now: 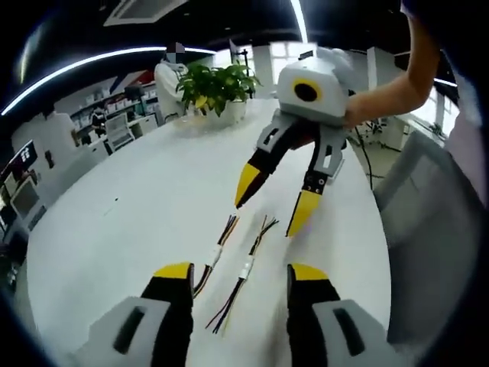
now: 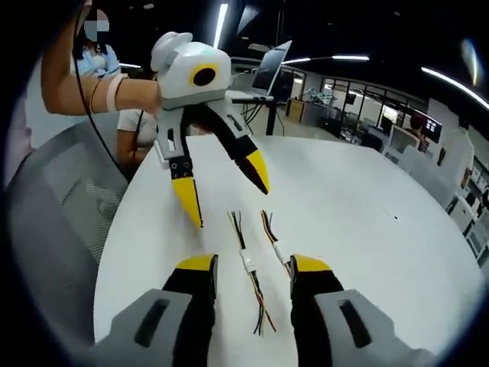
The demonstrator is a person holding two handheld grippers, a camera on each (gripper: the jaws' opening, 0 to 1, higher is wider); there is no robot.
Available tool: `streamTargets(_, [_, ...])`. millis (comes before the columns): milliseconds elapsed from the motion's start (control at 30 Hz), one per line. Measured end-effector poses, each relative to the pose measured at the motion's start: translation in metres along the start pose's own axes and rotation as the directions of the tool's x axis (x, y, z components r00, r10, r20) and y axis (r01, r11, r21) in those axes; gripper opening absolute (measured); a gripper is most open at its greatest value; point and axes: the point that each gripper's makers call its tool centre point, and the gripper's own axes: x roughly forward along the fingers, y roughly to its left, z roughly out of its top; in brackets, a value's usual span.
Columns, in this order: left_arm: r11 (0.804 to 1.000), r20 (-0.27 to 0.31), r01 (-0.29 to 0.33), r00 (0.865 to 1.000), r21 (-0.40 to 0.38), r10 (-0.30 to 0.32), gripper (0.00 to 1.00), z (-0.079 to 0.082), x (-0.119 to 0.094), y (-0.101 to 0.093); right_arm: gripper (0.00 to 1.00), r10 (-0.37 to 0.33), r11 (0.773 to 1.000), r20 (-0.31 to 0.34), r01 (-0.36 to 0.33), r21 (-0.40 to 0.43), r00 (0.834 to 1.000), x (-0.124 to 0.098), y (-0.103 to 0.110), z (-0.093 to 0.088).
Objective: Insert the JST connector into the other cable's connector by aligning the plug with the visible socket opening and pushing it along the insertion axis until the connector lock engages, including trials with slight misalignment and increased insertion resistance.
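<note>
Two short cable assemblies are laid side by side, close but apart, on the bare white tabletop (image 1: pixel 114 229), roughly midway between the two grippers and well in from the tabletop's curved edges. In the left gripper view, one cable (image 1: pixel 216 256) is seen toward the left and the other cable (image 1: pixel 243 277) toward the right, each carrying a small white connector housing at mid-length, with thin multicoloured wires fanning out at both ends. In the right gripper view the same pair is seen as one cable (image 2: pixel 249 271) between the jaws and a second cable (image 2: pixel 273 243) just beside the right jaw. Which housing is the plug and which the socket cannot be told at this size. The left gripper (image 1: pixel 241 274) is held with its jaws wide and empty, the cables lying between and ahead of the tips; the right gripper (image 2: pixel 252 267) is likewise spread wide and holds nothing. Each is also seen from the opposite side, raised above the tabletop with jaws parted. The cables are judged to be very light and limp: the wires are expected to bend and offer no support, so they should not be gripped. The moulded housings are judged rigid but small, smooth and liable to twist or slip between the pads. Each housing should be taken across its flat sides, behind the mating face, so that the socket opening and lock remain uncovered. Light clamping force is advised, since thin plastic latches are easily damaged.
</note>
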Motion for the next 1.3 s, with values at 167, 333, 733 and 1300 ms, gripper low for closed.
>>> streamTargets(167, [0.999, 0.024, -0.038, 0.999, -0.027, 0.039, 0.50, 0.004, -0.008, -0.001, 0.41, -0.026, 1.000, 0.019, 0.026, 0.016, 0.999, -0.010, 0.001, 0.008])
streamTargets(333, [0.996, 0.053, -0.076, 0.995, -0.055, 0.079, 0.61, 0.008, -0.019, -0.002, 0.51, -0.066, 0.997, 0.014, 0.066, 0.035, 0.998, -0.016, 0.000, 0.011])
streamTargets(733, [0.976, 0.117, -0.152, 0.978, -0.155, 0.171, 0.78, 0.011, -0.047, -0.004, 0.61, -0.152, 0.981, 0.020, 0.148, 0.127, 0.988, -0.038, -0.003, 0.007])
streamTargets(1300, [0.951, 0.122, -0.192, 0.967, -0.242, 0.226, 0.93, -0.002, -0.067, -0.020, 0.74, -0.264, 0.934, 0.003, 0.254, 0.251, 0.965, -0.081, 0.002, -0.010])
